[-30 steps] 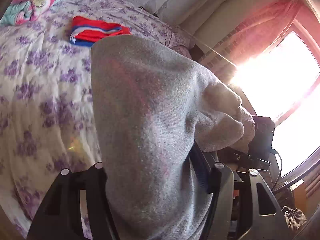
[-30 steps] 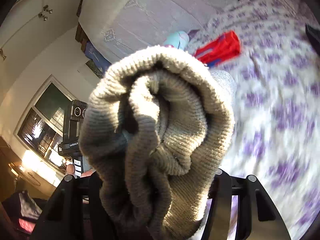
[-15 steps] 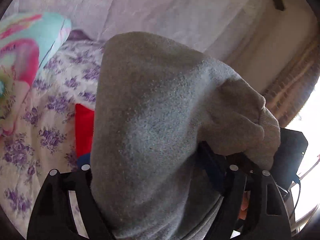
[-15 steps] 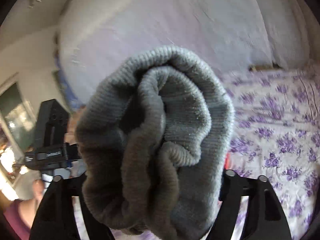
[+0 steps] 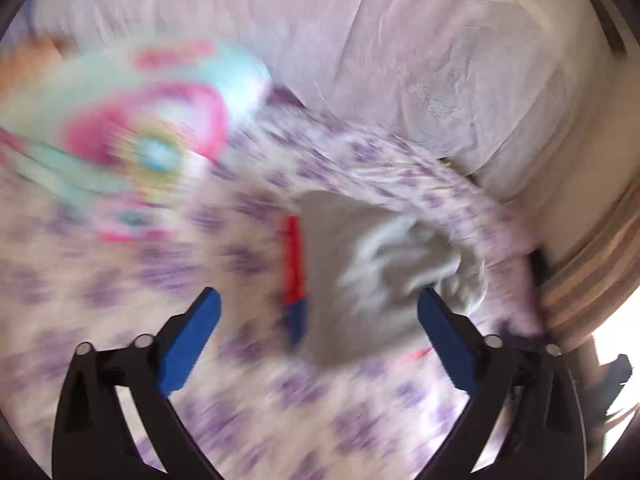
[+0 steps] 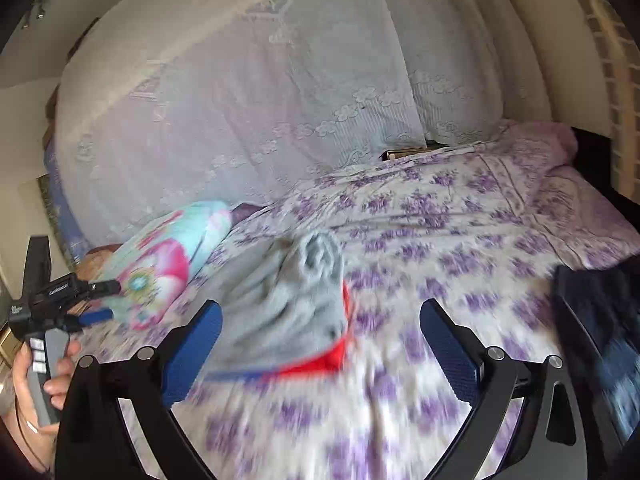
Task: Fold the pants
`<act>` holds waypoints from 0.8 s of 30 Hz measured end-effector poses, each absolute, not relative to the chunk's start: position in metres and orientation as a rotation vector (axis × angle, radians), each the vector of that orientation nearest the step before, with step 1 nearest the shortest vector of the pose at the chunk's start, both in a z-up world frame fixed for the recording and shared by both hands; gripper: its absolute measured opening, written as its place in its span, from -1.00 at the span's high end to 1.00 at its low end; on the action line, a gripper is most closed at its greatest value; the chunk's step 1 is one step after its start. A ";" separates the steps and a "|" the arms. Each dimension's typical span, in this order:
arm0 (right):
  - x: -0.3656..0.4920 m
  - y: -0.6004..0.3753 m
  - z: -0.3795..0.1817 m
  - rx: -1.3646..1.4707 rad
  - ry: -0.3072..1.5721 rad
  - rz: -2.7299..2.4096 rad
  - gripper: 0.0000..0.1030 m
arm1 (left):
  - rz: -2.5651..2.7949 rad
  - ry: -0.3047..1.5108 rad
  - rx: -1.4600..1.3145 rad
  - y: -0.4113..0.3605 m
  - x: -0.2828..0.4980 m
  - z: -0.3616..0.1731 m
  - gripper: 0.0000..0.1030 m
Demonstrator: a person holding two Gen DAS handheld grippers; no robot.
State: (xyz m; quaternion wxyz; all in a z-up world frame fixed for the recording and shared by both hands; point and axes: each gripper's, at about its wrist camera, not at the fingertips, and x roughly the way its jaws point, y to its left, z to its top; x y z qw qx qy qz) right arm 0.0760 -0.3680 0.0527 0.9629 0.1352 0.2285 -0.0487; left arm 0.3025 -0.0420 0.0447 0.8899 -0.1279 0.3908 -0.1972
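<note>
The folded grey pants (image 5: 372, 280) lie on the flowered bed, on top of a folded red and blue garment (image 5: 294, 276). In the right wrist view the grey pants (image 6: 288, 304) cover most of the red garment (image 6: 328, 356). My left gripper (image 5: 318, 312) is open and empty, just short of the pile. My right gripper (image 6: 320, 324) is open and empty, with the pile between and beyond its blue pads. Both views are blurred by motion. The left gripper (image 6: 64, 300) also shows at the right wrist view's left edge, in a hand.
A pink and turquoise pillow (image 6: 168, 260) lies left of the pile by the lace-covered headboard (image 6: 260, 100). Dark blue clothing (image 6: 600, 312) lies at the bed's right side. The purple-flowered bedspread (image 6: 460, 216) stretches to the right. Striped curtain (image 5: 592, 256) at the right.
Both grippers have opened and let go of the grey pants, which now lie on the red garment. Both grippers have drawn back from the pile.
</note>
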 end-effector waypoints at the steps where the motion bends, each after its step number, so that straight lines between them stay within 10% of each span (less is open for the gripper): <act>1: 0.056 -0.361 0.052 0.269 0.464 -0.074 -0.93 | -0.404 0.790 -0.223 -0.039 0.274 0.052 -0.90; 11: -0.136 -0.313 0.013 0.215 0.490 -0.080 -0.93 | -0.278 0.611 0.041 -0.008 0.009 0.039 -0.90; 24: -0.191 -0.290 0.006 0.148 0.445 -0.090 -0.93 | -0.210 0.583 0.068 0.004 -0.046 0.031 -0.90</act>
